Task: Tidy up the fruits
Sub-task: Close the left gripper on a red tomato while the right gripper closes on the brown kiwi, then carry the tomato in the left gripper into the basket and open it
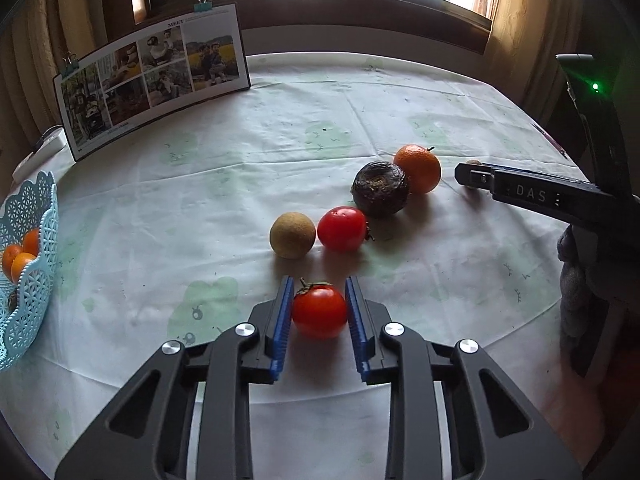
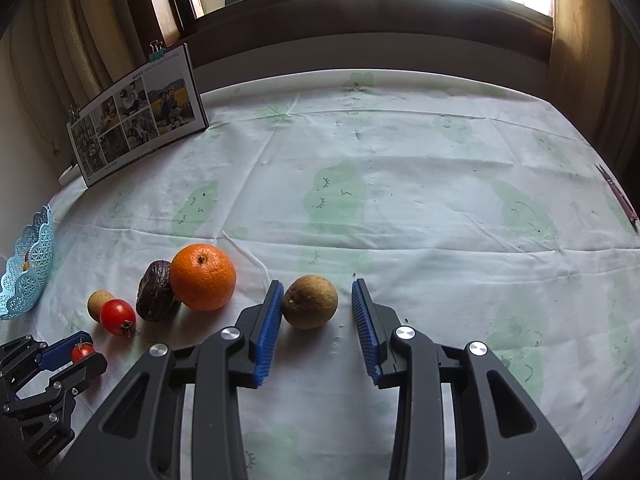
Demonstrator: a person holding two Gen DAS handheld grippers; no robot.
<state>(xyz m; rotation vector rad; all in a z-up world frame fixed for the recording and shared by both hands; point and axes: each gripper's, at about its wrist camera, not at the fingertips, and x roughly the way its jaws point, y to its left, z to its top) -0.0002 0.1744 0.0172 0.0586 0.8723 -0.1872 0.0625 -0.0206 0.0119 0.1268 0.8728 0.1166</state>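
Note:
My left gripper (image 1: 319,282) has its blue pads against both sides of a red tomato (image 1: 319,312) low over the tablecloth. The right wrist view shows this gripper (image 2: 81,345) too, at lower left. Beyond it lie a tan round fruit (image 1: 293,235), a second tomato (image 1: 343,228), a dark wrinkled fruit (image 1: 380,189) and an orange (image 1: 418,168). My right gripper (image 2: 317,283) stands open around a brownish fruit (image 2: 310,301); the left pad touches it and the right pad is apart. A light blue lace basket (image 1: 30,292) at far left holds small oranges (image 1: 20,260).
A clipped photo calendar (image 1: 152,76) stands at the back left of the table (image 2: 400,160), which wears a white cloth with green prints. A thin pen-like thing (image 2: 618,198) lies at the right edge. A window and curtains rise behind.

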